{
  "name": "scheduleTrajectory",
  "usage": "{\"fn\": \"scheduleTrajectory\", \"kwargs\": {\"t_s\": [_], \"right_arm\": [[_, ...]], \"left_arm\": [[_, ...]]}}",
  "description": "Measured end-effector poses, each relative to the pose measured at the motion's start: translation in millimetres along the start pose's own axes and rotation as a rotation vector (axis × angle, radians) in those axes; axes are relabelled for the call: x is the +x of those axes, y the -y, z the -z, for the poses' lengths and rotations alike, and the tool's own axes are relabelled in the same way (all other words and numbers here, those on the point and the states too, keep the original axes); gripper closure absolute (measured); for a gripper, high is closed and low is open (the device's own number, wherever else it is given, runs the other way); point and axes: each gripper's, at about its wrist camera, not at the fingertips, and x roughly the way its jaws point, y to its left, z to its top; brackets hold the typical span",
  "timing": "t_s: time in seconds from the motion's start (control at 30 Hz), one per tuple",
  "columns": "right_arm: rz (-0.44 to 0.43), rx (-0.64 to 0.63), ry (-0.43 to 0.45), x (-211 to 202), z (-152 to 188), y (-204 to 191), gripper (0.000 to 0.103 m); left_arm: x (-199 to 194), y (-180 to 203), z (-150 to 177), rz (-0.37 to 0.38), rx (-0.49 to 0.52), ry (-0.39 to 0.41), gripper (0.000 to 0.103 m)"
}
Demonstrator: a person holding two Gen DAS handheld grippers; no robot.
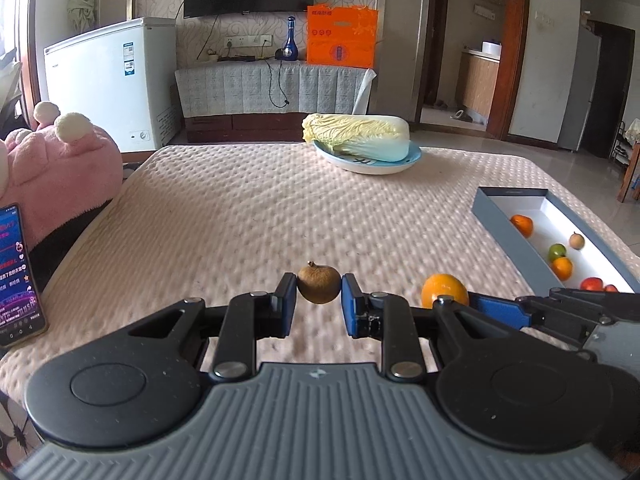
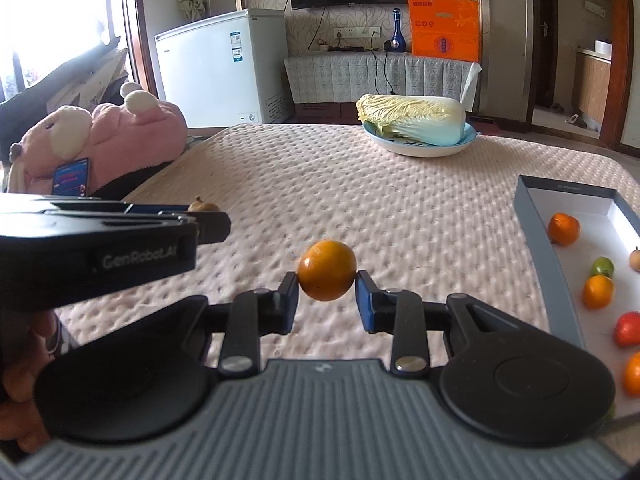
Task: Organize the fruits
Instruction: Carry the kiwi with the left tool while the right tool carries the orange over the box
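Note:
My left gripper [image 1: 319, 292] is shut on a small brown round fruit [image 1: 319, 283], held above the quilted table cover. My right gripper [image 2: 327, 280] is shut on an orange [image 2: 327, 270], also lifted off the table. In the left wrist view the orange [image 1: 444, 290] and the right gripper's blue finger [image 1: 500, 308] show at the right. In the right wrist view the left gripper's body [image 2: 96, 252] fills the left side, with the brown fruit [image 2: 202, 205] peeking over it. A grey box [image 1: 504, 220] [image 2: 536, 248] at the right holds several small fruits.
A blue plate [image 1: 414, 159] [image 2: 468, 142] with a napa cabbage [image 1: 360, 136] [image 2: 416, 118] stands at the table's far side. A pink plush toy [image 1: 60, 168] and a lit phone [image 1: 18, 276] lie at the left edge. A person's hand [image 2: 20, 392] shows at lower left.

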Motion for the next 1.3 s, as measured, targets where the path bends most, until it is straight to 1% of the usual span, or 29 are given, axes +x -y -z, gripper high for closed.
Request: {"fn": "scheduleTrajectory", "kwargs": {"t_s": [0.23,0.4,0.63,0.87,1.3], "right_arm": [[0.010,-0.031,0.021,-22.0,3.8,21.2,0.069],[0.022,0.001,0.041,-37.8,4.4,49.6,0.069],[0.041,0.017,0.058,-58.8,10.2,79.3,0.069],[0.070,0.033,0.074,-74.8,13.6,103.3,0.069],[0.107,0.044,0.074,-89.4,23.4,126.2,0.069]], "left_arm": [[5.0,15.7,-2.5,0.000,0.026,-0.010,0.075],[18.2,36.9,-4.5,0.014,0.056,-0.029,0.075],[25.8,65.8,-7.8,0.061,0.072,-0.021,0.075],[35.1,96.7,-9.0,0.096,0.090,-0.031,0.075],[43.9,137.3,-10.5,0.147,0.097,-0.032,0.075]]}}
